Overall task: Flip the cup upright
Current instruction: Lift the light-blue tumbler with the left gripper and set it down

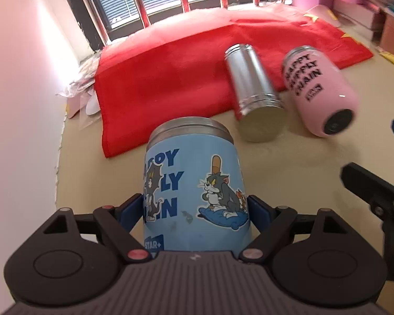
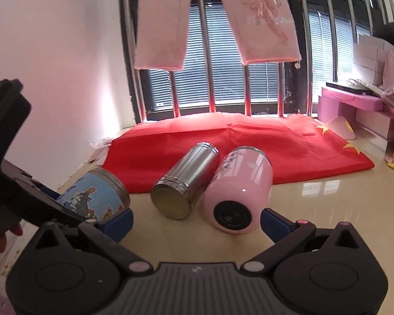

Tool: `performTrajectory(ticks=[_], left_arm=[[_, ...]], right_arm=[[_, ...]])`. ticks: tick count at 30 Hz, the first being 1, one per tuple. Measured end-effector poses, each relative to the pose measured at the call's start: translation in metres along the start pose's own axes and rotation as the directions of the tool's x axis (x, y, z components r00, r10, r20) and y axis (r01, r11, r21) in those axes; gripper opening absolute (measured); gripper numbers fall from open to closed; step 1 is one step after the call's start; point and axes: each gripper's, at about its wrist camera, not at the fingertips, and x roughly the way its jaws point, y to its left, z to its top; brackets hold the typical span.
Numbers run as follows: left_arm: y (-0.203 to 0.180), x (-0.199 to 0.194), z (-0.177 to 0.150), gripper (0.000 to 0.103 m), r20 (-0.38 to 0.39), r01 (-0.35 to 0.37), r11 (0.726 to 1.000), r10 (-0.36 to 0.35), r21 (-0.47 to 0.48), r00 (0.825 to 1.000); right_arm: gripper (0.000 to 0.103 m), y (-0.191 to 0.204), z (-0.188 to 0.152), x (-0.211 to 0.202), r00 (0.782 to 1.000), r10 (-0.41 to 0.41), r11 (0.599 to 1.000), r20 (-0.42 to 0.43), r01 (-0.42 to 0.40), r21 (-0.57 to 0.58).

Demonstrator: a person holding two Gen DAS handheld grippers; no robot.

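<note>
Blue cartoon cup (image 1: 194, 183) sits squeezed between the blue pads of the left gripper (image 1: 194, 207), tipped over, with its silver rim pointing toward the red cloth (image 1: 165, 78). Next to the blue cup, a silver cup (image 2: 186, 181) lies on its side, half on the cloth. A pink cup (image 2: 239, 191) lies touching the silver one. The right gripper (image 2: 195, 218) is near the pink cup, its jaws wide apart and holding nothing.
</note>
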Motion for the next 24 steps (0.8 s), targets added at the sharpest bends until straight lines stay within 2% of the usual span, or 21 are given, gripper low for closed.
performTrajectory(ticks=[6,13,18,24], left_arm=[[-0.016,-0.054,-0.03,0.086,0.032,0.011,1.0,-0.011,0.01,0.999],[-0.06,-0.1,-0.091,0.086,0.025,0.065,0.994,-0.067,0.085,0.997],[-0.098,-0.104,-0.118,0.086,0.015,0.127,0.981,-0.131,0.149,0.991],[-0.125,-0.091,-0.123,0.086,-0.003,0.152,0.974,-0.154,0.168,0.988]], right_arm=[[0.103,0.002,0.0,-0.052,0.999,0.018,0.999,0.037,-0.017,-0.043],[0.103,-0.004,-0.012,-0.125,0.995,0.046,0.992,0.086,-0.035,-0.124],[0.103,-0.015,-0.025,-0.158,0.996,0.044,0.984,0.079,-0.03,-0.177],[0.103,-0.038,-0.036,-0.187,0.998,-0.003,0.978,0.064,0.016,-0.209]])
